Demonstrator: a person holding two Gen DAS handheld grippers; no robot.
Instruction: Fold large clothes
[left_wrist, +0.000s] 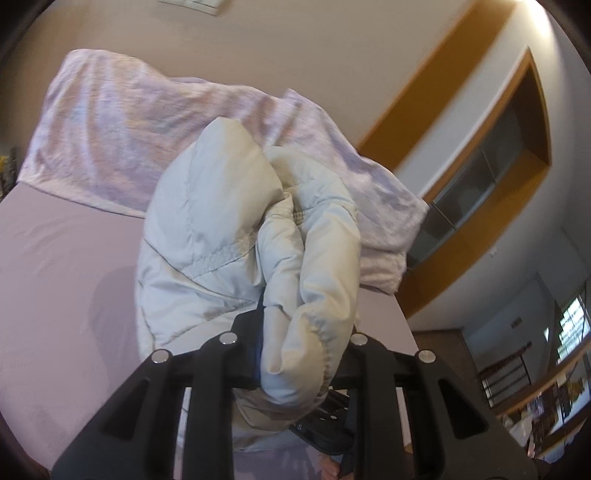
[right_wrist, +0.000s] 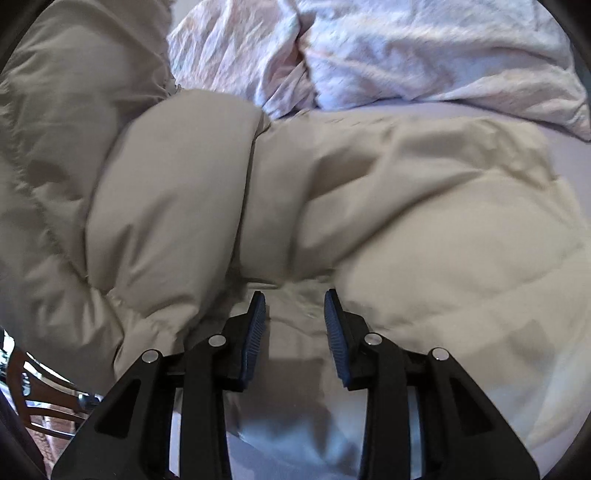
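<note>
A pale grey-beige puffer jacket lies bunched on the lilac bed sheet. My left gripper is shut on a thick fold of the jacket and holds it lifted above the bed; the padded fabric hides its fingertips. My right gripper is open just above the jacket's lower part, its blue-padded fingers apart with nothing between them. A puffy sleeve or side panel bulges at the left of the right wrist view.
A crumpled pink-lilac duvet lies at the head of the bed, also in the right wrist view. The bed's right edge drops to a wooden floor. A wooden chair stands at lower left. Orange-trimmed wall niche beyond.
</note>
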